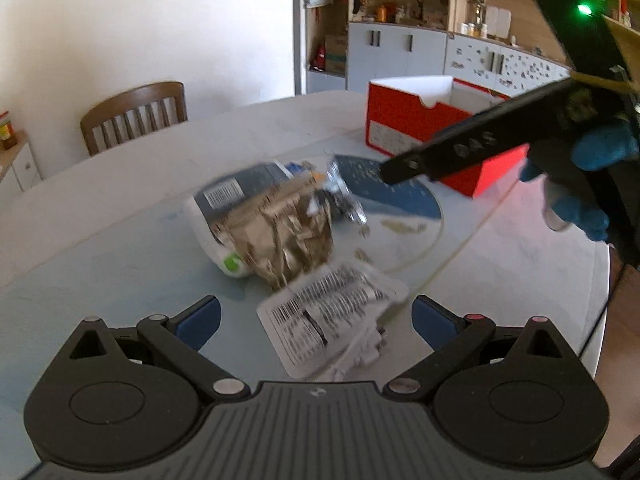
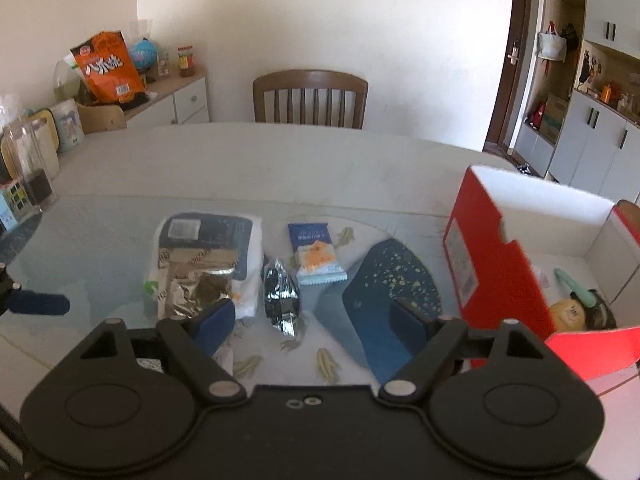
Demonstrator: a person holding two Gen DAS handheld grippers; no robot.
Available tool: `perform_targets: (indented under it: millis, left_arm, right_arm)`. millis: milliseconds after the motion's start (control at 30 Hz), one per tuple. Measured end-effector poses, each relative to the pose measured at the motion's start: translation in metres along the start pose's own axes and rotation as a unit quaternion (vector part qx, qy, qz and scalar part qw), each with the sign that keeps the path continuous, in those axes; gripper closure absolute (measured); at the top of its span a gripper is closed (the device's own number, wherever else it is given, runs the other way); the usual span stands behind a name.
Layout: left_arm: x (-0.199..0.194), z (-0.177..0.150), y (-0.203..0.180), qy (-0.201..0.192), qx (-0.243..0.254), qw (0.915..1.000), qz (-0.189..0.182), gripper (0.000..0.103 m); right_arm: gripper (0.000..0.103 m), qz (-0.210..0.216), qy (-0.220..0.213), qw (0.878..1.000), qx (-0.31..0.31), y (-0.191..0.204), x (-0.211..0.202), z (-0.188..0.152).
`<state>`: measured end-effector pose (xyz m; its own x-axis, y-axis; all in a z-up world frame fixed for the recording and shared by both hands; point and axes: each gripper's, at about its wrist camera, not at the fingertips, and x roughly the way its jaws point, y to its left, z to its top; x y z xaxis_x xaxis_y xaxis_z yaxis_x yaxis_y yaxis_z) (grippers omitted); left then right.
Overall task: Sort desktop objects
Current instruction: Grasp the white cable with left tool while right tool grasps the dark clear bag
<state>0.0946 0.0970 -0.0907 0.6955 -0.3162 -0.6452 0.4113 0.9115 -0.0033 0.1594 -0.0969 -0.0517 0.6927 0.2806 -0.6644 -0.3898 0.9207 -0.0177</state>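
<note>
Table (image 2: 280, 160): a pale round dining table carries the clutter; a wooden chair (image 2: 310, 96) stands at twelve o'clock in the right wrist view.

Red box (image 2: 496, 264): an open red cardboard box with a white lining sits at three o'clock from the right tongs, a few small items already lying in it; it is likely the sorting bin.

Large pouch (image 2: 208, 248): a white and dark blue bag lies at eleven o'clock from the right tongs, with a crumpled gold foil bag (image 2: 192, 284) lying on it.

Silver wrapper (image 2: 282, 300): a crinkled silver and black snack packet lies at twelve o'clock, just ahead of the right tongs, its long axis running straight away from them and in line with the gap.

Blue biscuit packet (image 2: 316, 254): lies beyond the silver wrapper at about one o'clock, close beside it.

White label packet (image 1: 332, 320): a flat white packet with barcode print lies at twelve o'clock from the left tongs, between their open tips, tilted toward one o'clock.

Right gripper (image 2: 312, 326): jaws spread wide, holding nothing, above the table.

Left gripper (image 1: 316, 320): jaws wide apart, pads not pressing on the packet.

Nearer hand: the left for the white label packet, the right for the silver wrapper, by the look of it.
</note>
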Motion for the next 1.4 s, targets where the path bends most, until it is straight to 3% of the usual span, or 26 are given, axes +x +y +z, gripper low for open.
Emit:
perform_targets:
  millis: [133,200,367,467,500,567,833,1000,1400]
  left_arm:
    - [0.008,-0.013,-0.002,0.002,0.002,0.9999,-0.013,0.007]
    - [0.012,-0.017,-0.005,0.003,0.013,0.9998,-0.015,0.021]
    - [0.018,-0.023,-0.007,-0.001,0.028,0.9995,-0.013,0.038]
    - [0.019,-0.025,-0.007,-0.003,0.028,0.9995,-0.017,0.041]
    - [0.019,-0.026,-0.008,-0.004,0.03,0.9994,-0.018,0.05]
    - [0.02,-0.027,-0.009,-0.001,0.033,0.9992,-0.023,0.058]
    - [0.021,-0.031,-0.009,0.001,0.031,0.9988,-0.038,0.065]
    - [0.02,-0.032,-0.01,0.005,0.037,0.998,-0.052,0.078]
    - [0.026,-0.03,-0.021,0.019,0.064,0.9952,-0.071,0.078]
  right_arm:
    - [0.022,0.002,0.006,1.0,0.007,0.003,0.014,-0.009]
    - [0.023,-0.001,0.009,1.0,0.007,0.005,0.02,-0.01]
    - [0.025,-0.003,0.013,1.0,0.002,0.008,0.036,-0.01]
    - [0.028,-0.006,0.018,1.0,-0.002,0.008,0.046,-0.011]
    - [0.028,-0.008,0.019,1.0,-0.003,0.008,0.049,-0.011]
    - [0.031,-0.009,0.02,1.0,-0.007,0.008,0.055,-0.012]
    - [0.039,-0.004,0.021,1.0,-0.011,0.012,0.073,-0.007]
    - [0.045,-0.004,0.022,1.0,-0.015,0.015,0.082,-0.004]
    - [0.049,-0.005,0.023,1.0,-0.016,0.017,0.089,-0.003]
